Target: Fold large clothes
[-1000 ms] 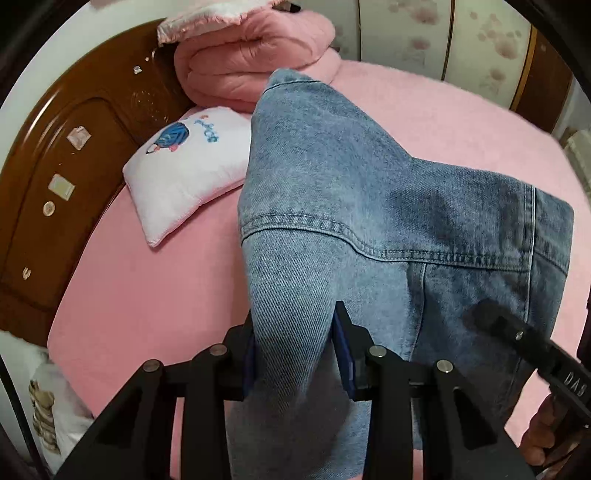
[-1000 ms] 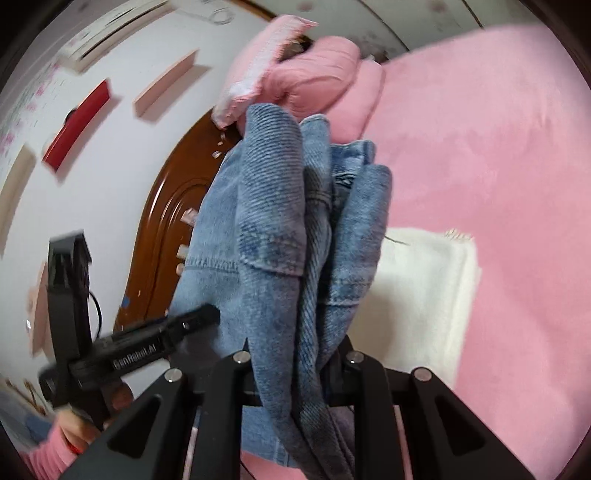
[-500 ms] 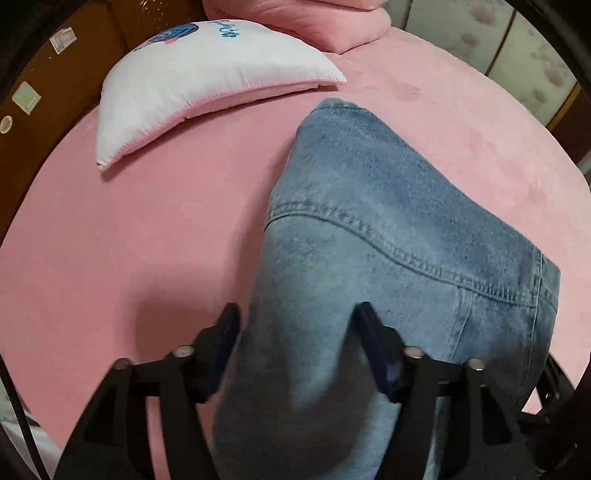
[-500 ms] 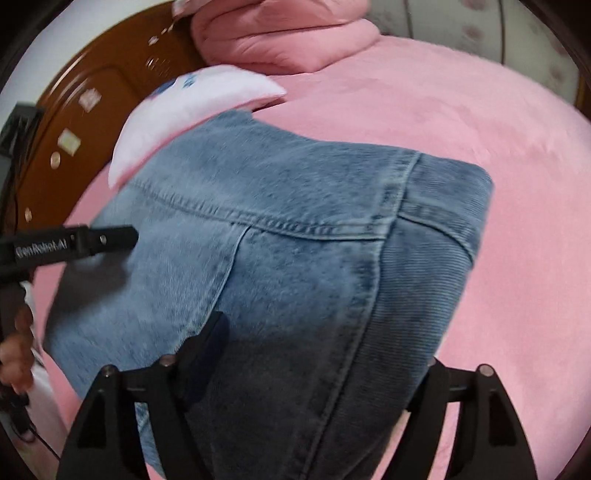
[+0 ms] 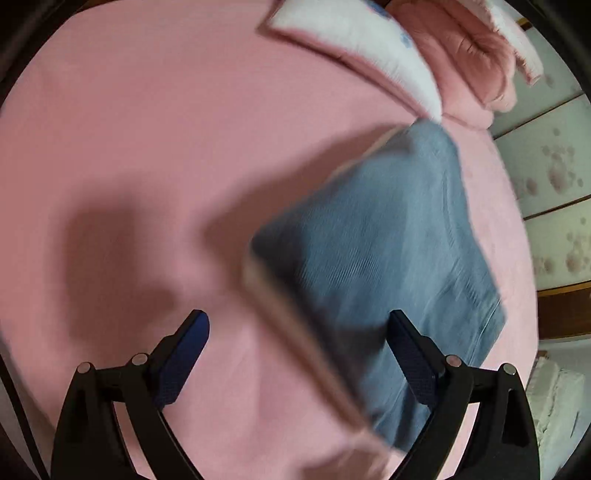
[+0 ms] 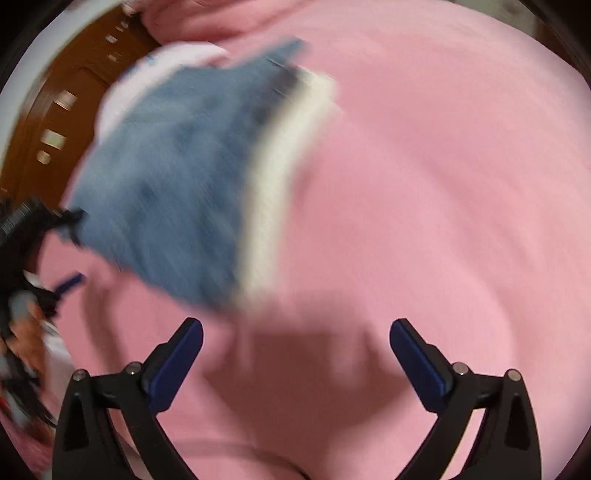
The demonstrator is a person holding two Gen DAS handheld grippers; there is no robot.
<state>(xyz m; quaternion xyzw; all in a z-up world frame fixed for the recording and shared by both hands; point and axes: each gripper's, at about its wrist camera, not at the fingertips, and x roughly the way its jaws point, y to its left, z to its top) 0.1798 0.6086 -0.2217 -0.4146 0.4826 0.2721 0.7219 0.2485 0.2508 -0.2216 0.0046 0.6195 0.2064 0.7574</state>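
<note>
A: Left gripper [image 5: 297,328]?
B: Spread wide, holding nothing, low in the left wrist frame over the pink bed [image 5: 147,147].
A: Right gripper [image 6: 295,332]?
B: Also spread wide and bare, bottom centre of the right wrist frame.
A: Denim [image 5: 388,266]?
B: Folded, flat on the bed, centre-right in the left wrist frame; blurred. In the right wrist frame, upper left [image 6: 173,177], with a white strip [image 6: 284,166] along its right edge.
A: Beyond?
B: Pillow [image 5: 354,33] and pink quilt [image 5: 465,51], top right of the left wrist frame; headboard [image 6: 55,122] at far left of the right.
</note>
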